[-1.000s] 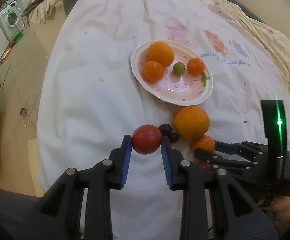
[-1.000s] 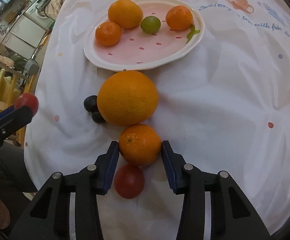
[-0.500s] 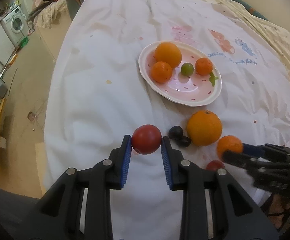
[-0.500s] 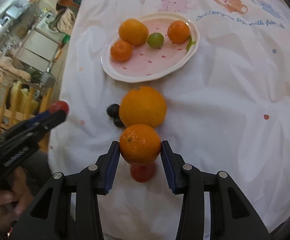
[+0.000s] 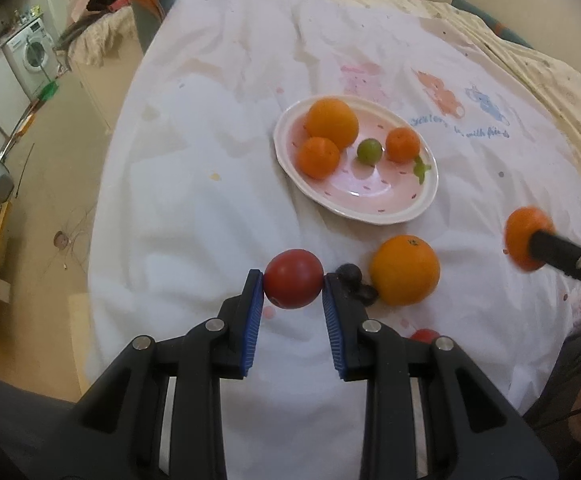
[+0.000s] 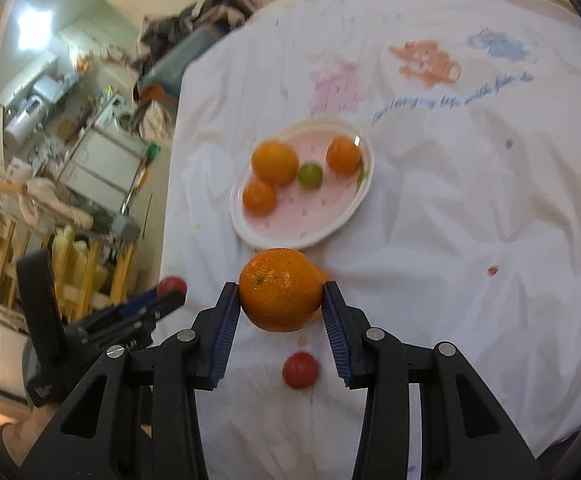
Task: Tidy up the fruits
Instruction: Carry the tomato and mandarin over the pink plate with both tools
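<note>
We note the left gripper [image 5: 293, 280] clamped on a red tomato [image 5: 293, 279], low centre of its view. The right gripper [image 6: 280, 292] pinches a mandarin [image 6: 280, 290] raised over the white cloth [image 6: 470, 240]. The pink plate [image 5: 418, 210], centre frame, carries three orange fruits and a green one. A large orange [image 5: 405, 270], dark grapes [image 5: 349, 273] and a second tomato [image 6: 299, 370] lie on the cloth below the plate.

Glossy ceramic-looking plate [image 5: 426, 204] on a wrinkled matt cloth sheet [image 5: 210, 208] (mandarin [image 6: 280, 290] skin dimpled, faintly shiny).
</note>
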Demonstrator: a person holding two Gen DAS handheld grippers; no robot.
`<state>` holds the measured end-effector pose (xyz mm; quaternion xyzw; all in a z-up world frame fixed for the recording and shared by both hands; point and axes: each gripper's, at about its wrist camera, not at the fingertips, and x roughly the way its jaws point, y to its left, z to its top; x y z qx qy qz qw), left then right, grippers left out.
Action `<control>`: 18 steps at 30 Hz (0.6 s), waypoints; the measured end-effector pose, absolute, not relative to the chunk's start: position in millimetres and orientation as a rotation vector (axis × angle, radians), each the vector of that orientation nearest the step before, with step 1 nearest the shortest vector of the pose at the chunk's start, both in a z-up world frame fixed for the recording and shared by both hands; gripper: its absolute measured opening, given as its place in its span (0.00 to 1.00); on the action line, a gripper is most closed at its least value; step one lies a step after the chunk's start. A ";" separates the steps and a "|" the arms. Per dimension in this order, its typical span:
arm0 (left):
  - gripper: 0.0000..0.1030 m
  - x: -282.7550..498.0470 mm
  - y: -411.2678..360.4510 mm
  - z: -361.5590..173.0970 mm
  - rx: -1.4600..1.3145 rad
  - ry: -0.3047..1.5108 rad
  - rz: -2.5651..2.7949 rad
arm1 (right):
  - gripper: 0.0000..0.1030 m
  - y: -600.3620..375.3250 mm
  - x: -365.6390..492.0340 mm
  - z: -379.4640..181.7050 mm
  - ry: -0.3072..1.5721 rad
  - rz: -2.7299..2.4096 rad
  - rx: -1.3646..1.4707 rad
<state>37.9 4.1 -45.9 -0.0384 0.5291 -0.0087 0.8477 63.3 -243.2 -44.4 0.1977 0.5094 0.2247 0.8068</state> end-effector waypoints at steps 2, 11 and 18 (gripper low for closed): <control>0.25 38.0 4.0 -44.8 -0.084 1.108 -0.018 | 0.43 -253.9 63.8 -37.3 1.057 0.469 0.455; 0.25 40.7 -0.4 -30.7 -0.067 1.067 -0.025 | 0.43 -279.0 70.4 -11.6 0.959 0.447 0.497; 0.25 55.7 -5.6 -4.0 -0.045 1.016 -0.048 | 0.43 -289.5 87.6 0.0 0.921 0.443 0.514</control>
